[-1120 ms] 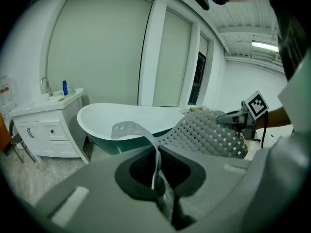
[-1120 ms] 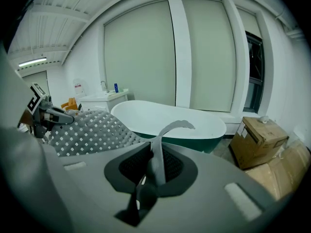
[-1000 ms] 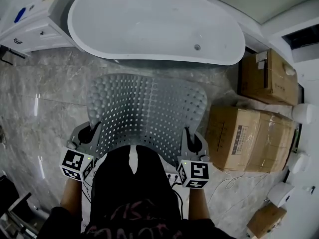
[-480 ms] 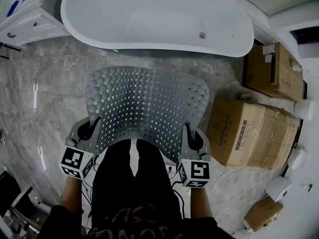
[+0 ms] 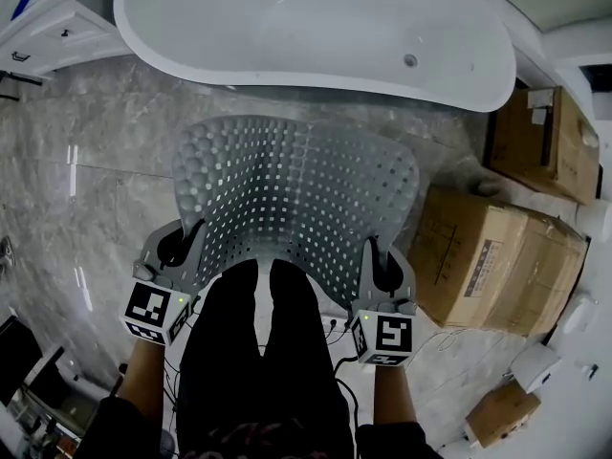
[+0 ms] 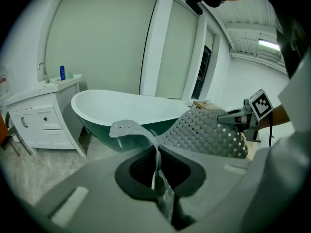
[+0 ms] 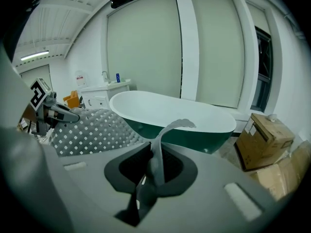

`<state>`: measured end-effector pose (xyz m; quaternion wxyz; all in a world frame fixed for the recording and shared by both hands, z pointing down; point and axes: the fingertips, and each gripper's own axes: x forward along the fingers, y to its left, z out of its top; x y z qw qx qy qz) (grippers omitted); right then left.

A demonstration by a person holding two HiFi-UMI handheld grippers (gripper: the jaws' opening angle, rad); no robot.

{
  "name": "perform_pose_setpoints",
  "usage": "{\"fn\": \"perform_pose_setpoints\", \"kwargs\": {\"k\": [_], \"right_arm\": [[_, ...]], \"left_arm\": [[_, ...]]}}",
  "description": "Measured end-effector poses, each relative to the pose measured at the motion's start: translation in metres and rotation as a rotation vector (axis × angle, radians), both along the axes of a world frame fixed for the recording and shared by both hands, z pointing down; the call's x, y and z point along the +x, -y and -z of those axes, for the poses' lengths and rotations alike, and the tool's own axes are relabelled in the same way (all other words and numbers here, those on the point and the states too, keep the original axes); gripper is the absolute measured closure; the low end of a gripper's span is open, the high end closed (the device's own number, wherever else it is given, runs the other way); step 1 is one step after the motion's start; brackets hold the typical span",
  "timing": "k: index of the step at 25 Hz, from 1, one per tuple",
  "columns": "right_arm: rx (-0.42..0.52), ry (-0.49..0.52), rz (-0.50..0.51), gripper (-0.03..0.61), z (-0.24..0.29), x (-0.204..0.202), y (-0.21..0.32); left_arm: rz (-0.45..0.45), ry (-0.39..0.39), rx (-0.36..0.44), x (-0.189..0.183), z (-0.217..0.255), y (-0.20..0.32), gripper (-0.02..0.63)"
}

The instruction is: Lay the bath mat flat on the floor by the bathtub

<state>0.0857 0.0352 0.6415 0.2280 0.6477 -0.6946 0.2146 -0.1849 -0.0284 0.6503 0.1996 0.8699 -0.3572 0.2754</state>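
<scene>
My left gripper and right gripper each pinch a near corner of the bath mat, bowed over the grey marble floor beside the white bathtub; cardboard boxes on the right

bath mat: near edge hidden behind the person's legs, 6 o'clock
bathtub: far rim cut off, 12 o'clock
cabinet: mostly cropped, 10 o'clock
box label: print too small to read, 3 o'clock

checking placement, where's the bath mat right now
Head view, mid-frame: the bath mat is held by the left tongs and right tongs, just short of the bathtub.
</scene>
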Motion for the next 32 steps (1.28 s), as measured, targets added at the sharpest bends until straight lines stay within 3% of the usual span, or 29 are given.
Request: {"fn": "perform_pose_setpoints", "kwargs": {"k": [10,20,25,32], "right_arm": [[-0.017,0.0,-0.032,0.523,-0.044,0.007,0.008],[-0.013,0.008,-0.001,0.523,-0.096,0.007,0.025],[0.022,-0.003,0.021,0.523,-0.038,0.002,-0.002],[0.03,0.057,0.038,0.523,0.034,0.011,-0.032]], "left_arm": [[0.015,0.008,-0.002,0.009,-0.047,0.017,0.597],[0.057,0.038,0.021,0.012,-0.1,0.032,0.597],[0.053,0.047,0.069,0.005,-0.04,0.004,0.597],[0.066,0.129,0.096,0.008,0.056,-0.026,0.597]]}}
